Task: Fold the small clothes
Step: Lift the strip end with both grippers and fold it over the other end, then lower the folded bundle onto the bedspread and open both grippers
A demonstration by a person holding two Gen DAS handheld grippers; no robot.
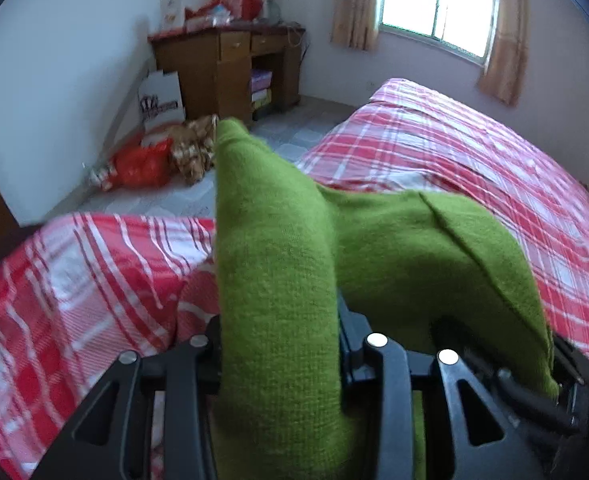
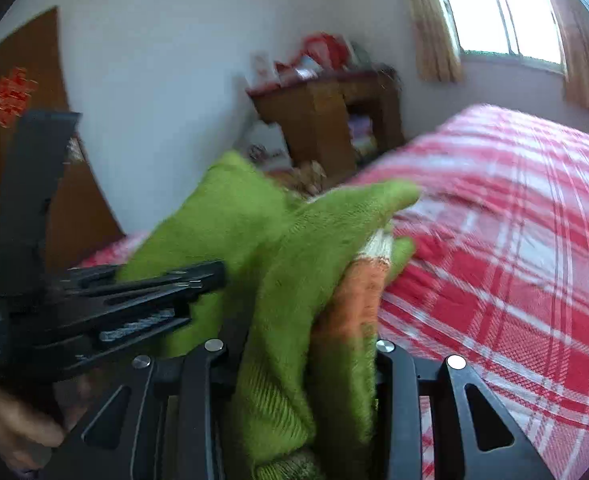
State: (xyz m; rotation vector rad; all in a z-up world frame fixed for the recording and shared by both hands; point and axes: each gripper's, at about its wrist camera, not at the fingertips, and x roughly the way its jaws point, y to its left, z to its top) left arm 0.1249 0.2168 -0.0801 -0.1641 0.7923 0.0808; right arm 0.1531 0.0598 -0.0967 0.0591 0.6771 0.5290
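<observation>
A small green knitted garment (image 1: 278,264) with an orange and white patch (image 2: 368,280) is held up over the bed by both grippers. My left gripper (image 1: 280,344) is shut on a thick fold of the green garment, which hides its fingertips. My right gripper (image 2: 306,356) is shut on another bunched part of the green garment (image 2: 278,280), with its fingertips hidden by the cloth. The left gripper shows in the right wrist view (image 2: 106,304), close on the left, touching the same cloth.
The bed has a red and white plaid cover (image 1: 474,168). Beyond it are a wooden desk (image 1: 230,68) with clutter on top, bags on the floor (image 1: 146,164), a curtained window (image 1: 438,4) and a brown door (image 2: 14,120).
</observation>
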